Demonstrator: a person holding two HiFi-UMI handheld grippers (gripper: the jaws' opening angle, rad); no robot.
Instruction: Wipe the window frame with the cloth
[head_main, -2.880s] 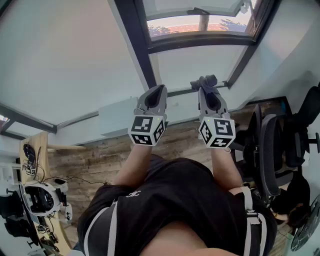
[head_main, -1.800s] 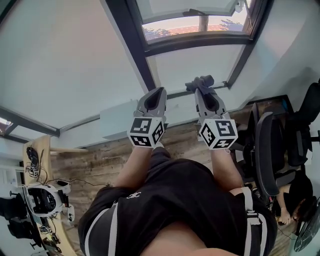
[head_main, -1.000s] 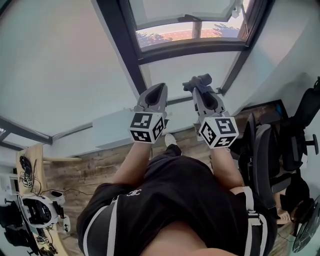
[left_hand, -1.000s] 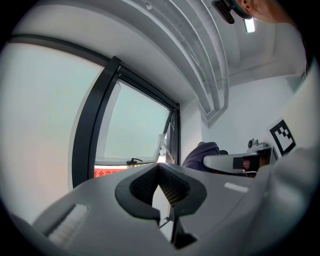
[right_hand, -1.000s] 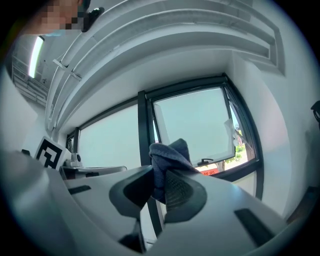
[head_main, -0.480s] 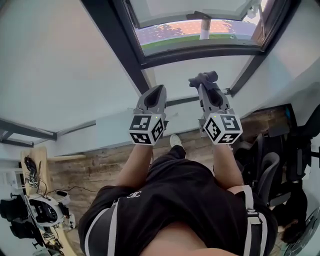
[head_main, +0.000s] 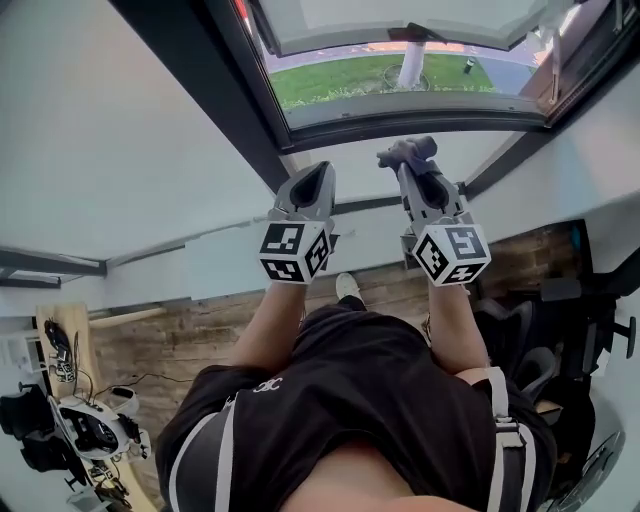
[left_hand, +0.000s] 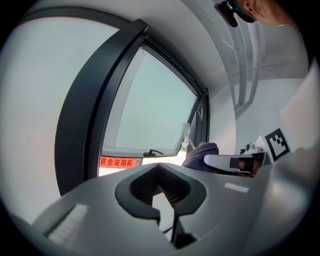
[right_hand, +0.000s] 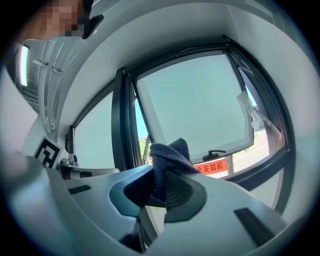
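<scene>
- Right claw is clenching on the cloth. A dark blue-grey fold is sitting pinched between its two pads and bunching up above the tips.
- Left claw is pressing its pads together at the tips, with nothing between them.
- Both claws are pointing up toward the window, side by side and apart. In the head view each is turning its marker cube toward the camera.
- In the head view the cloth is sitting just under the bottom rail of the dark window frame, in front of the pale strip of wall beneath it. Whether it is touching the frame or the wall cannot be told.
- In the right gripper view the cloth is overlapping the foot of the frame's dark upright, beside the near corner of the sash.
- That sash is standing tilted open at its lower edge. Its black handle is sitting on the bottom edge, and a red banner with characters is showing through the gap below.
- Green grass and a white post are showing through the opening in the head view.
- The person is wearing black, and both forearms are reaching up toward the window.
- Below the person a wooden floor is showing, and a black office chair is standing at the right.
</scene>
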